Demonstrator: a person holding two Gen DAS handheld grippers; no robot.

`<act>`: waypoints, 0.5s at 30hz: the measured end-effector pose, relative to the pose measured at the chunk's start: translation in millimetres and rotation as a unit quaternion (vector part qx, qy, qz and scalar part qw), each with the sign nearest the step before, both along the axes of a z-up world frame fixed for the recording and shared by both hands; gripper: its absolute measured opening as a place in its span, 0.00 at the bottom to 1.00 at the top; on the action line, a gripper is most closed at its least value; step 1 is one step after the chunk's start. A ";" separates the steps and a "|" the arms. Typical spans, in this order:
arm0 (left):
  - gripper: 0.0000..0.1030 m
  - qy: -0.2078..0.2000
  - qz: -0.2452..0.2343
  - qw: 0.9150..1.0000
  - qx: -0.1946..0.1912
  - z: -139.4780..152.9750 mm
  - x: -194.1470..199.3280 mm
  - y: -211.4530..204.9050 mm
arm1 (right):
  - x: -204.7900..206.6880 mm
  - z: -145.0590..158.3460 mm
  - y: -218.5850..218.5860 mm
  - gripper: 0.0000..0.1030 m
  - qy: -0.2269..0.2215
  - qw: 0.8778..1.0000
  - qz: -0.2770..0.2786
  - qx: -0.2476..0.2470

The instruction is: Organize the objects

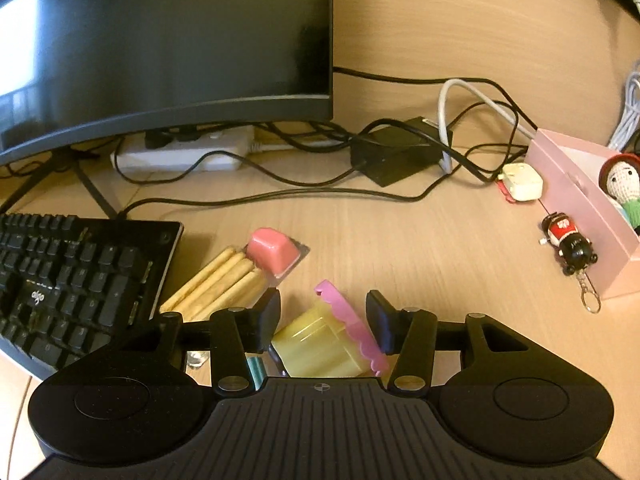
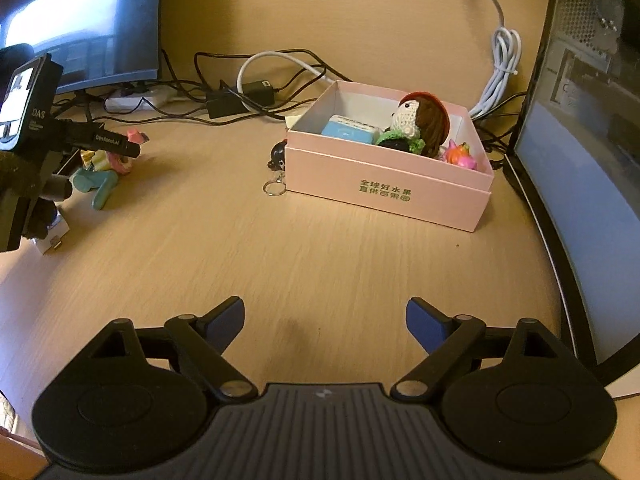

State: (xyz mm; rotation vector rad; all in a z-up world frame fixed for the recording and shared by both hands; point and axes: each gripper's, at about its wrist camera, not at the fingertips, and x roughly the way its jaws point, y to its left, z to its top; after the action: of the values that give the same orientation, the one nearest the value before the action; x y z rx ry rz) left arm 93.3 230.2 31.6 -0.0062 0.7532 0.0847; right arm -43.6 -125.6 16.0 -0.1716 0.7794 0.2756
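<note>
My left gripper (image 1: 324,320) points down at the desk with a yellow cup-shaped toy (image 1: 320,344) and its scalloped pink lid (image 1: 348,320) between the fingers. The pads stand close beside the toy and do not visibly press on it. A snack pack (image 1: 236,276) of breadsticks with pink dip lies just left of it. My right gripper (image 2: 324,320) is open over bare desk, in front of the pink box (image 2: 388,184). The box holds a crocheted doll (image 2: 420,120), a blue packet and a bright spiky toy. A black figure keychain (image 2: 278,156) lies against the box's left side.
A dark monitor (image 1: 160,40) and keyboard (image 1: 72,280) fill the left of the desk. A power strip (image 1: 184,152), black adapter (image 1: 400,152) and tangled cables lie behind. A small white gadget (image 1: 522,182) sits by the box. A second screen (image 2: 580,160) borders the right.
</note>
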 end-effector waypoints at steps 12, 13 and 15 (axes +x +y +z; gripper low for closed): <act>0.53 0.042 0.037 0.998 0.004 2.2 -16.5 15.9 | -3.7 -1.3 1.4 0.86 -0.001 1.000 0.024 0.004; 0.52 0.041 0.043 0.998 -0.008 2.7 -17.6 19.0 | -4.1 -1.3 1.1 0.86 -0.001 1.000 0.026 0.006; 0.50 0.040 0.058 0.997 -0.034 3.8 -19.2 25.7 | -5.1 -1.7 1.2 0.86 -0.002 1.000 0.028 0.008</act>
State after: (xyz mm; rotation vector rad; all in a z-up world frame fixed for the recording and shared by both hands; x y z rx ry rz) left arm 74.1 256.0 35.4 -0.1121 0.8349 0.1696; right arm -48.7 -124.4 14.3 -0.1796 0.7688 0.3351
